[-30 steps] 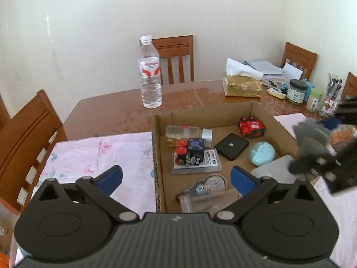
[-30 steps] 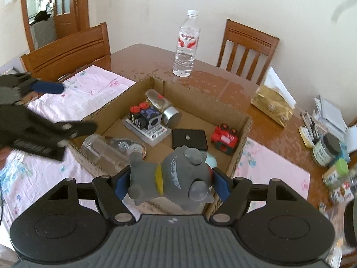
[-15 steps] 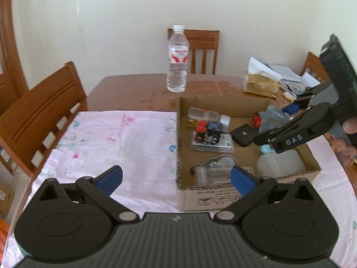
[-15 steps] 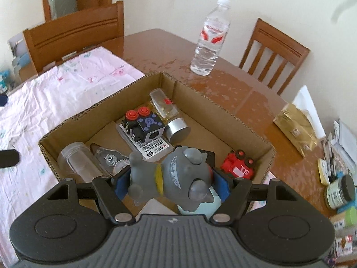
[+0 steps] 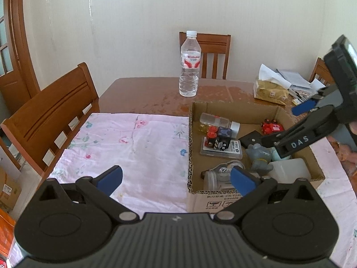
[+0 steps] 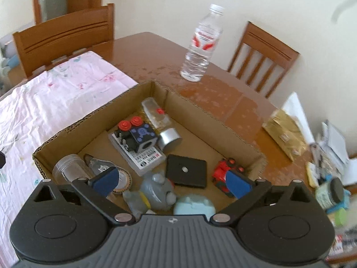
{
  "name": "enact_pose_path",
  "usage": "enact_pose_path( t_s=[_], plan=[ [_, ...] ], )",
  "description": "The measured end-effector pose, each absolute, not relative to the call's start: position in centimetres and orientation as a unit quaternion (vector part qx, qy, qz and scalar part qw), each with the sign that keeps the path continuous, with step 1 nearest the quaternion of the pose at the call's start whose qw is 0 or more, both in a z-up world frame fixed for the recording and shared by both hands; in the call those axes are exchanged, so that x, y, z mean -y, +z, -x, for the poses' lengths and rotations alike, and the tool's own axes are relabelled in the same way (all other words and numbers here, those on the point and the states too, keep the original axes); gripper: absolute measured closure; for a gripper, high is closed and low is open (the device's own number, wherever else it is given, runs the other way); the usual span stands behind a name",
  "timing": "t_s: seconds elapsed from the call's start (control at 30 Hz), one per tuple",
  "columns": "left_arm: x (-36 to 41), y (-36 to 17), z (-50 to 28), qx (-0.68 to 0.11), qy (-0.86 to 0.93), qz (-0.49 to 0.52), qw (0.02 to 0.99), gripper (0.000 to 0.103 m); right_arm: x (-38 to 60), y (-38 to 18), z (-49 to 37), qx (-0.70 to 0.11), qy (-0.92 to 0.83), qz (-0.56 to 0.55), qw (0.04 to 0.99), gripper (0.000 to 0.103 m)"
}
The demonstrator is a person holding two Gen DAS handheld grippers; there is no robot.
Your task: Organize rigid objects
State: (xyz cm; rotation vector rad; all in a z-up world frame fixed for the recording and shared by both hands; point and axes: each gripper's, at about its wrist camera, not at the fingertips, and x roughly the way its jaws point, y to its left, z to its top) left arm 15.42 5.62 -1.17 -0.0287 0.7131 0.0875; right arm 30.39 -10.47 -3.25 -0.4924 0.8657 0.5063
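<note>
Now that your right claw [image 6: 170,182] has just been opening and stands wide with nothing between its blue pads, the grey rubbery animal figure [image 6: 154,193] lies free on the floor of the shallow brown cardboard box [image 6: 196,109], near the box's near edge, just beside the pale blue rounded case [image 6: 194,205] and the flat black square pad [image 6: 186,173]. The figure looks tipped on its side among crowded neighbours, so if you pull the claw back low, a finger could catch it or nudge the small red toy car [image 6: 225,170] and drag something against the box wall. Lift clear first. Your left claw [image 5: 176,178] is open too and empty, hanging over the pink flowered cloth [image 5: 133,147] by the box's left wall; swinging it in while the right one is over the box risks a knock between them.

The brown wooden desk [image 5: 151,93] is glossy, cloth-covered along its near edge, with a clear plastic water bottle [image 5: 189,67] standing at the far edge. Wooden chairs ring it, against cream walls.
</note>
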Motion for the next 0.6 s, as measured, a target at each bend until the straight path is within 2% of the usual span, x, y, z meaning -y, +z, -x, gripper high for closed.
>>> enact_pose_path(
  t_s=[0.27, 0.6],
  plan=[
    [-4.7, 0.1, -16.7, -0.374, 0.033, 0.0, 0.927, 0.001, 12.3, -1.0, -27.1, -0.47, 0.132, 0.188, 0.852, 0.0],
    [-3.3, 1.3, -18.1, -0.433, 0.01, -0.019, 0.901, 0.001, 14.8, 1.2, -21.4, -0.483, 0.043, 0.076, 0.871, 0.0]
  ],
)
